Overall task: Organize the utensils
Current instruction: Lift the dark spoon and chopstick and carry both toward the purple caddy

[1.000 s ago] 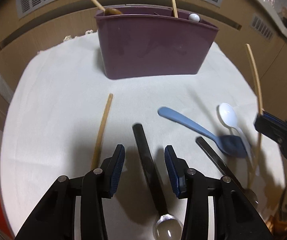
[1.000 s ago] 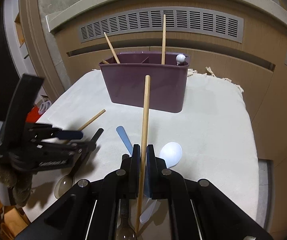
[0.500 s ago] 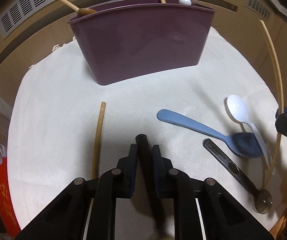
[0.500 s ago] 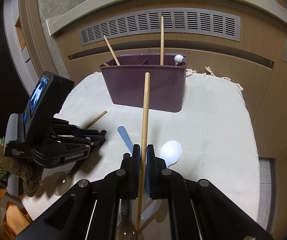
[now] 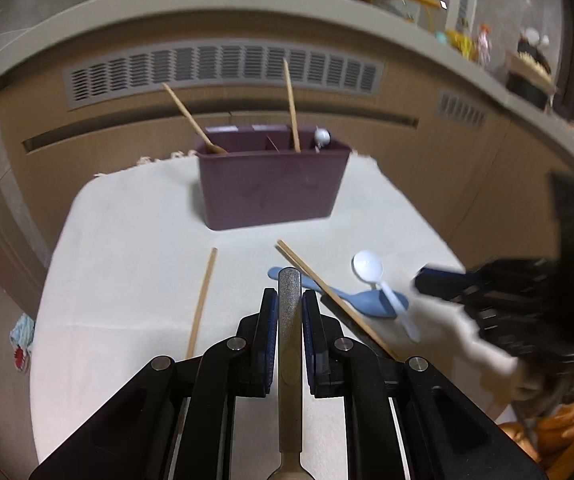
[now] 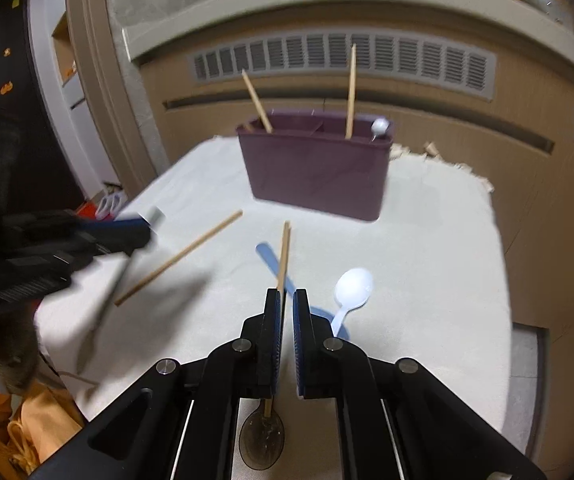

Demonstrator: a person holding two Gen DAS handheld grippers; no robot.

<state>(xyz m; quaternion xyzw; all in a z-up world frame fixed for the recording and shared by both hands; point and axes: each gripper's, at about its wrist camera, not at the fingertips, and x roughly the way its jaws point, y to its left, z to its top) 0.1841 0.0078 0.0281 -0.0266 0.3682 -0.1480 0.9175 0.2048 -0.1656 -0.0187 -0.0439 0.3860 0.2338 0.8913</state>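
**Both grippers loaded, holder at upper centre**

Left gripper [image 5: 289,306] has just closed and now pinches a dark spoon handle [image 5: 289,320]. Right gripper [image 6: 286,306] is pressed together on a wooden chopstick [image 6: 284,256]. Blue spoon [image 5: 361,300], white spoon [image 5: 369,266] and another chopstick [image 5: 203,300] lie mid-frame on the cloth-covered desk [image 5: 127,260]; purple holder [image 5: 273,188] stands beyond.
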